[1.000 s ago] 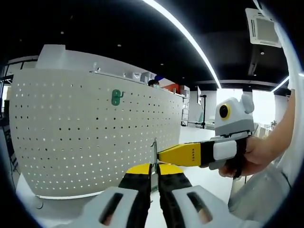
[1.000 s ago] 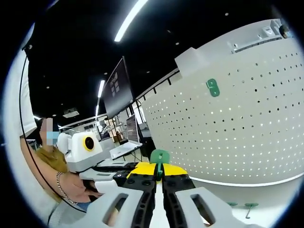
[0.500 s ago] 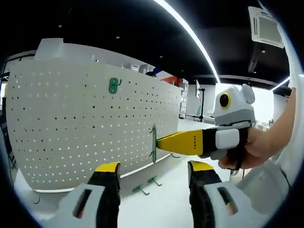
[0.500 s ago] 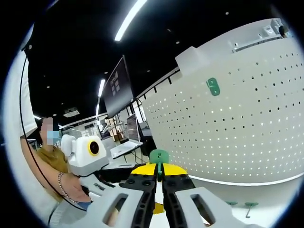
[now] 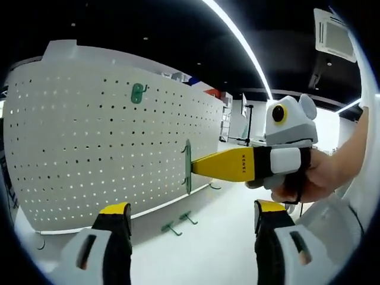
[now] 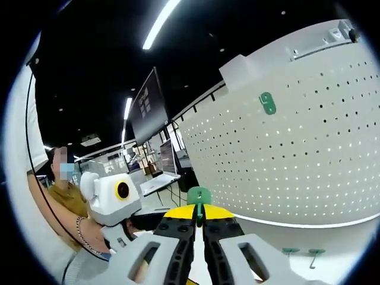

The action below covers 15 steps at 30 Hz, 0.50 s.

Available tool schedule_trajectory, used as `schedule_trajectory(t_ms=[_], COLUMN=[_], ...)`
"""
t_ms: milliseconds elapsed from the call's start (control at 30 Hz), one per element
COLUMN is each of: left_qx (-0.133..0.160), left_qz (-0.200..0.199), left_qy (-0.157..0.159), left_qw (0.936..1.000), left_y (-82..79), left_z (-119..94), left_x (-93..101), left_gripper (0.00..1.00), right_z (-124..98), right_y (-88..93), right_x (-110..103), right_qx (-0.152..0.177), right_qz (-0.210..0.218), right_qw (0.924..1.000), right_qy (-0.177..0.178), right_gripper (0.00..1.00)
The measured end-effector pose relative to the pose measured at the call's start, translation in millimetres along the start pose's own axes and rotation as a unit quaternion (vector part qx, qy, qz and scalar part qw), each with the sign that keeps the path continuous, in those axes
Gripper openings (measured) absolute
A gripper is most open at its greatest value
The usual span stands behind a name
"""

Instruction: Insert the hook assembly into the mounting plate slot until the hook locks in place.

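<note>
Hook assembly [image 6: 199, 196] clamped in right tongs [image 6: 199, 221] – left tongs [image 5: 189, 221] wide apart, holding nothing, near pegboard [image 5: 89, 142]

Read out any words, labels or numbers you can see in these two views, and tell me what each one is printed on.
A short line of small dark lettering on the yellow jaw of the right gripper, seen in the left gripper view: too small and blurred to read.
A pale grid on the dark monitor in the right gripper view: no letters can be made out.
The white pegboard and the green hook carry no text.
</note>
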<state>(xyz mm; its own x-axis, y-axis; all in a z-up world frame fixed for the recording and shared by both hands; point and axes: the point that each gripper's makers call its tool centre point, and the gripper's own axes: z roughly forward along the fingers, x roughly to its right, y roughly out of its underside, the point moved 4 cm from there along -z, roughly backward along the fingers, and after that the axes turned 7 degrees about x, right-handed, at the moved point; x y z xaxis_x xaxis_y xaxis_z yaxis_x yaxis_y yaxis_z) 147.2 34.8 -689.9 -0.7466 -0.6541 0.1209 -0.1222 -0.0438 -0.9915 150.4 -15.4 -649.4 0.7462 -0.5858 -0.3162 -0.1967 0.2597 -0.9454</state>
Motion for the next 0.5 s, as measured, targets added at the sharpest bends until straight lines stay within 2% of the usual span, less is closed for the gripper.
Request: schedule_trajectory(t_ms=[167,500], left_qx=[-0.002,-0.012], left_qz=[0.014,0.02], left_qy=[0.004,0.012], left_qw=[0.9999,0.9996], left_y=[0.8,3.2], left_z=[1.0,1.9], left_x=[2.2,3.9], left_gripper=[0.93,0.91], right_z=[-0.6,-0.6], right_y=[0.0,-0.7], right_x=[0.7,1.3], right_qx=[0.001,-0.002], right_qz=[0.002,-0.003], right_qw=[1.0,1.0], right_qy=[0.001,0.003], right_gripper=[0.01,0.01])
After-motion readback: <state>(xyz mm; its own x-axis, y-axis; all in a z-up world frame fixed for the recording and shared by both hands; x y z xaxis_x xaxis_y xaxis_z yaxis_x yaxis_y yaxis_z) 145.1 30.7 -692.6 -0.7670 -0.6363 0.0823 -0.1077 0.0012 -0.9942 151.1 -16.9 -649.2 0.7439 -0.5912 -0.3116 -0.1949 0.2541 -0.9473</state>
